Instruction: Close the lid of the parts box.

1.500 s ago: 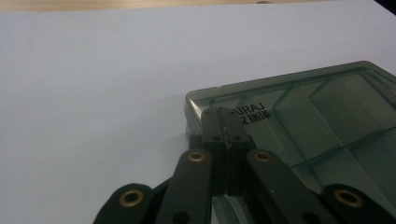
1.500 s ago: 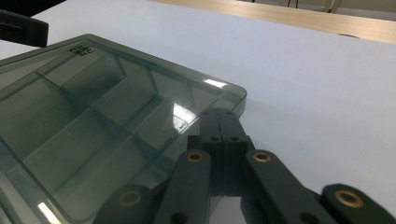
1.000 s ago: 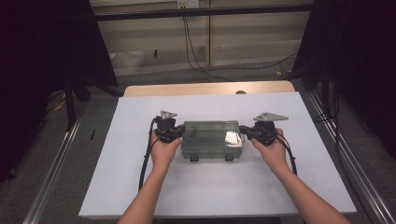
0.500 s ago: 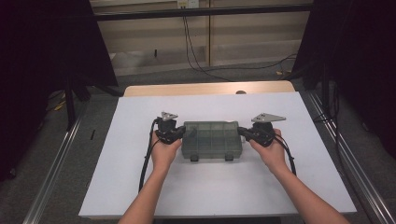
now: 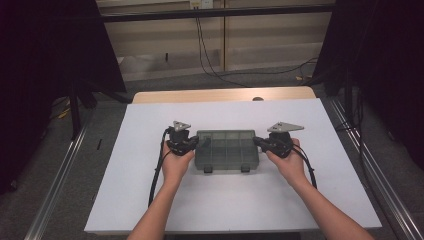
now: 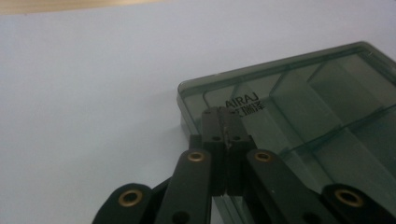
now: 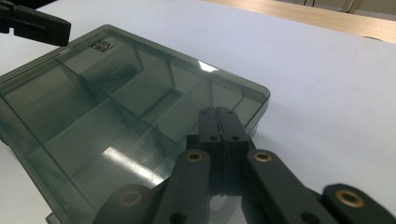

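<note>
A see-through grey box [image 5: 227, 149] with little rooms inside sits flat on the white table [image 5: 150, 200], about in the middle. Its lid is down. Two small dark clasps stick out on the side near the person.

The person holds a tool in each hand, one at each end of the box. The left gripper [image 5: 196, 144] is at the left end. Its two black jaws are pressed tight together with nothing between them, and their tips sit over the corner of the lid, right by some small printed letters [image 6: 242, 103]. I cannot tell if the tips touch the lid.

The right gripper [image 5: 258, 143] is at the right end. Its jaws are pressed together too, empty, with the tips over the lid near that corner.

A black cable [image 5: 158, 175] hangs down from the left tool along the person's arm.
</note>
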A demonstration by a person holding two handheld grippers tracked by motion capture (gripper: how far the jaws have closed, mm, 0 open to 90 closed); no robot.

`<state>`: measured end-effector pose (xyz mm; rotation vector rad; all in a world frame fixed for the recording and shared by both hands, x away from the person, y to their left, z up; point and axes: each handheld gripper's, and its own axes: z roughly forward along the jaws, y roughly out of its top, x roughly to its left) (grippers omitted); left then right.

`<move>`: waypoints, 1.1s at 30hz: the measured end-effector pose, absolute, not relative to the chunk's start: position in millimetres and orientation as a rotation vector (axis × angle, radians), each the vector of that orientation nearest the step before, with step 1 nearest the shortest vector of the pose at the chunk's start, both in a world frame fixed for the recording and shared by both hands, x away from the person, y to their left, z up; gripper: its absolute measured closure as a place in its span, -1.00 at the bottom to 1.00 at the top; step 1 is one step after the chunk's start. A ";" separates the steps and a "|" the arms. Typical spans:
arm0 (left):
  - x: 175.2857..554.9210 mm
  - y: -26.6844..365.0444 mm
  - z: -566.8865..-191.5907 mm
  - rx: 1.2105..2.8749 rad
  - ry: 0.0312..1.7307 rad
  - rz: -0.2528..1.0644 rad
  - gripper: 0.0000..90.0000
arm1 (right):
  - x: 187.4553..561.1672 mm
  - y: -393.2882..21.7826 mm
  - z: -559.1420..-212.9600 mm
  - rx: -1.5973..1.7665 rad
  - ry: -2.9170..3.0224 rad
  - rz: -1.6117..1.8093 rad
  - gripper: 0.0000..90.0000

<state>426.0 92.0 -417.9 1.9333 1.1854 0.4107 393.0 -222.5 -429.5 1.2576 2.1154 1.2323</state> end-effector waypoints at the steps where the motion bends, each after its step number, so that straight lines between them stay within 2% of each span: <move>1: 425.6 91.9 -417.7 1.942 1.179 0.415 1.00 | 392.9 -222.4 -430.0 1.255 2.113 1.232 1.00; 14: 423.0 92.4 -418.4 1.944 1.162 0.431 0.99 | 393.4 -224.3 -431.1 1.242 2.129 1.250 0.96; 21: 420.9 92.9 -418.5 1.938 1.134 0.413 0.74 | 392.1 -223.7 -430.5 1.251 2.135 1.276 0.78; 23: 420.0 93.8 -417.8 1.924 1.126 0.425 0.63 | 391.5 -223.4 -430.1 1.247 2.134 1.281 0.69; 25: 419.5 95.7 -416.4 1.902 1.127 0.428 0.51 | 391.0 -223.5 -429.5 1.257 2.126 1.281 0.45; 28: 417.6 98.3 -413.7 1.875 1.117 0.435 0.34 | 390.6 -226.3 -427.7 1.266 2.120 1.303 0.27; 30: 416.5 99.1 -411.9 1.875 1.109 0.437 0.14 | 389.7 -227.1 -427.2 1.263 2.132 1.299 0.10; 32: 415.1 99.4 -410.5 1.872 1.091 0.429 0.10 | 388.6 -227.2 -427.3 1.270 2.139 1.302 -0.05; 33: 414.7 99.5 -409.9 1.870 1.087 0.432 0.04 | 387.6 -227.7 -427.1 1.269 2.139 1.307 -0.05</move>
